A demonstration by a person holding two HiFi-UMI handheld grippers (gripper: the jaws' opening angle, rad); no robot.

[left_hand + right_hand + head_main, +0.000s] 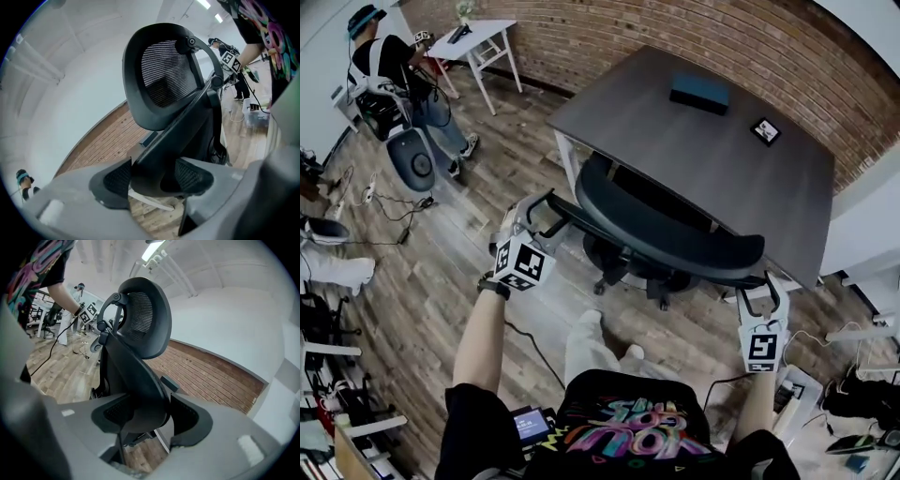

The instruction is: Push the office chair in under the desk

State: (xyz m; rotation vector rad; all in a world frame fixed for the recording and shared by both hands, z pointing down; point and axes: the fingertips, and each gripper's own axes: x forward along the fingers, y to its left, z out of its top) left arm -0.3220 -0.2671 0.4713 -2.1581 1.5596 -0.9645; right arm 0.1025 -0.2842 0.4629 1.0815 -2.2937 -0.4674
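Office chair [666,239] stood at near edge of counter [722,159], backrest toward person, front seemingly just under top, wheeled base [628,272] out on wood floor [441,272]. Left gripper [532,217] clamped left end of backrest rim. Right gripper [764,289] stood wide yet closed on right end. Hold at both ends probably meant to keep chair square to counter during push. Judged mid-push, more travel needed. Dark box [700,92] lay on far part of counter, well apart from chair.
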